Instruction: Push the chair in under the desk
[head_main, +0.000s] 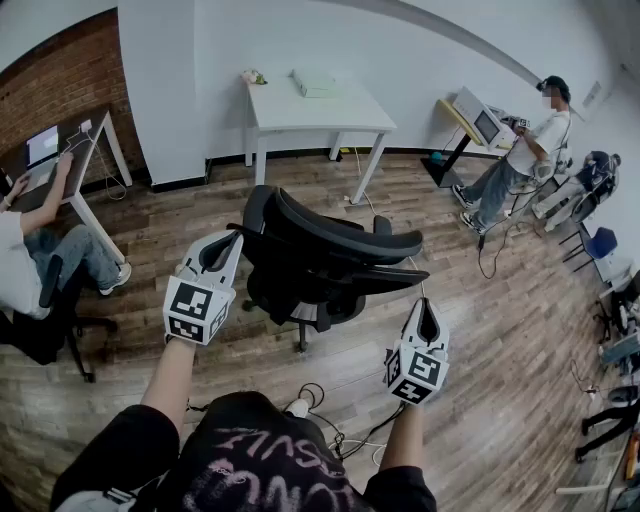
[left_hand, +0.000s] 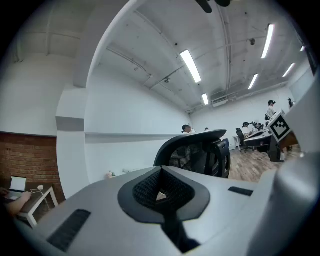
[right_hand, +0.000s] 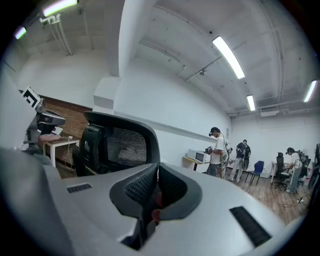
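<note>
Wood floor (head_main: 500, 330); chair (head_main: 330, 250) short of desk (head_main: 300, 110); left gripper (head_main: 232, 241), right gripper (head_main: 427, 306) closed, seemingly empty.

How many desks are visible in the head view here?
3: a white desk at the back wall; a left desk with a laptop; a right desk by the standing person. Others may be hidden off-frame.

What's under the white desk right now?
Under the white desk, between its legs, only wood floor and dark baseboard show. The black chair stands in front of it, not under it. The tabletop hides the space just beneath it, near the wall.
</note>
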